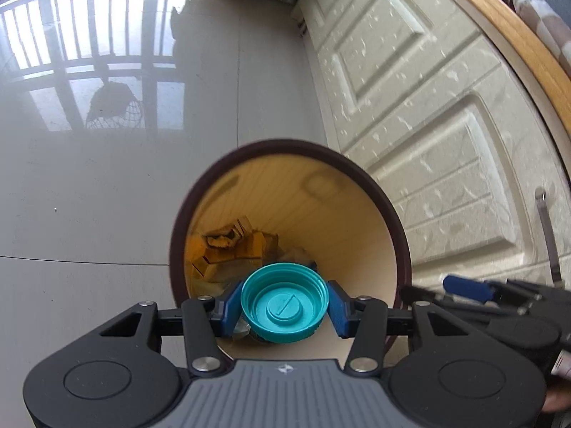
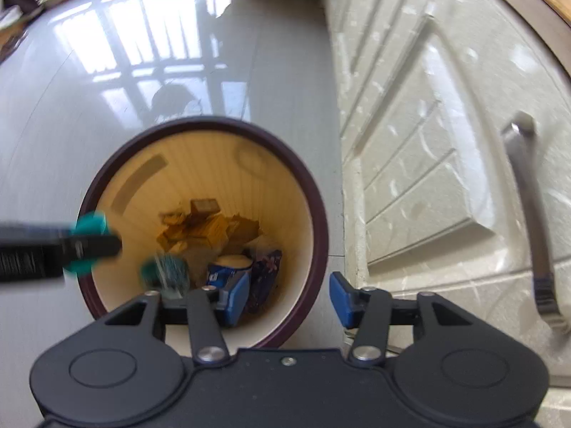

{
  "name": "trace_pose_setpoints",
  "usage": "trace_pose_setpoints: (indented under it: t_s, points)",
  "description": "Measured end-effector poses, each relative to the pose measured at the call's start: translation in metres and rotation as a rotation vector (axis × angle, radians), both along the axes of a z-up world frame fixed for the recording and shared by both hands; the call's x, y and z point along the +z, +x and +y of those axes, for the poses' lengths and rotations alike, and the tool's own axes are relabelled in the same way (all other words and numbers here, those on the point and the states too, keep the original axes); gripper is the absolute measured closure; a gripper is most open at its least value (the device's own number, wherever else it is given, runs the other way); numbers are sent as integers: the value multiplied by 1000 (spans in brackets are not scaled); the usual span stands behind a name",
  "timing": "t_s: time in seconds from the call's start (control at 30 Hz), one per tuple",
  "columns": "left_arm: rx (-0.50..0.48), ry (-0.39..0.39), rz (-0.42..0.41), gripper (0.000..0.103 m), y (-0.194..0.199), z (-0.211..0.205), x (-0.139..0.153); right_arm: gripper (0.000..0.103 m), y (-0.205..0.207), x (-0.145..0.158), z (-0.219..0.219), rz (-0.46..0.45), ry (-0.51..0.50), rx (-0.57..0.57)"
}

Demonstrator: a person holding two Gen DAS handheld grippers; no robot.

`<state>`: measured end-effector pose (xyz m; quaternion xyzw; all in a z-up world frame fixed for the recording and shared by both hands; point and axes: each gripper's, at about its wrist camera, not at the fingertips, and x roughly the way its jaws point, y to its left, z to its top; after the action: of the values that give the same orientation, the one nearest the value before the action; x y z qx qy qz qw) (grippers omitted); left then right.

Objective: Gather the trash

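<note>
— Two grippers, both above the bin (image 2: 200, 121). Which one has something?

— Only the left gripper (image 1: 284, 305). Its blue pads (image 1: 230, 305) are clamped on a teal cap (image 1: 284, 303), one pad on each side of the rim. The cap's hollow underside faces the camera.

— Where is the cap relative to the bin?

— Over the opening, near the edge closest to the camera, held in the air. In the right wrist view it shows at the bin's left rim, with the left gripper's black finger across it, all blurred.

— And the right gripper (image 2: 289, 296)?

— Spread wide, nothing between its pads. One pad sits over the inside of the bin, the other outside the rim, towards the cabinet (image 1: 428, 107). In the left wrist view one of its blue pads shows at the right edge, just beside the bin.

— What is in the bin?

— Brown cardboard scraps (image 2: 207, 232) at the bottom. Nearer the camera, a blue and white can (image 2: 228, 267) and a dark packet (image 2: 266, 278) with a flower pattern, touching each other. A second teal thing (image 2: 166, 273) is also inside, left of the can; it is too blurred to name.

— And the bin itself?

— Round, dark brown rim, cream inside. It stands upright on a glossy grey floor (image 1: 107, 196), just beside the white cabinet. A metal handle (image 2: 535, 232) is on the cabinet door.
</note>
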<state>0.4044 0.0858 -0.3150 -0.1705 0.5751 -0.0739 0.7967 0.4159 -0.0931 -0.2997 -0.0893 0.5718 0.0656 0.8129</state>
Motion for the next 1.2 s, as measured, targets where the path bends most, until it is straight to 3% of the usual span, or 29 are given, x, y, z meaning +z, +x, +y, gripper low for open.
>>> trace_pose_setpoints:
  t_s: [0.07,0.13,0.17,0.2,0.33,0.5,0.67,0.93,1.2]
  points:
    - [-25,-5,6,51,0,-5,-2,47,3,3,-7,-6,26,-47]
    - [-29,-19,8,35,0,-7,-3,46,6,4,-11,-10,50,-77]
    - [-23,-17,7,20,0,-7,-3,45,6,4,-12,-13,55,-85]
    - [-19,-11,4,14,0,-7,-2,44,6,4,-13,-13,54,-89]
    - [-11,37,5,13,0,-2,0,42,6,2,-12,-10,42,-78]
    - [-7,76,22,3,-2,2,-1,37,4,0,-8,-9,32,-49]
    - [-12,100,28,0,-6,3,1,30,-1,0,-7,-14,15,-37]
    - [-5,139,25,0,-18,7,8,1,-14,8,-11,-53,9,-38]
    - [9,191,1,0,-28,14,21,0,-24,27,-11,-102,-4,-25]
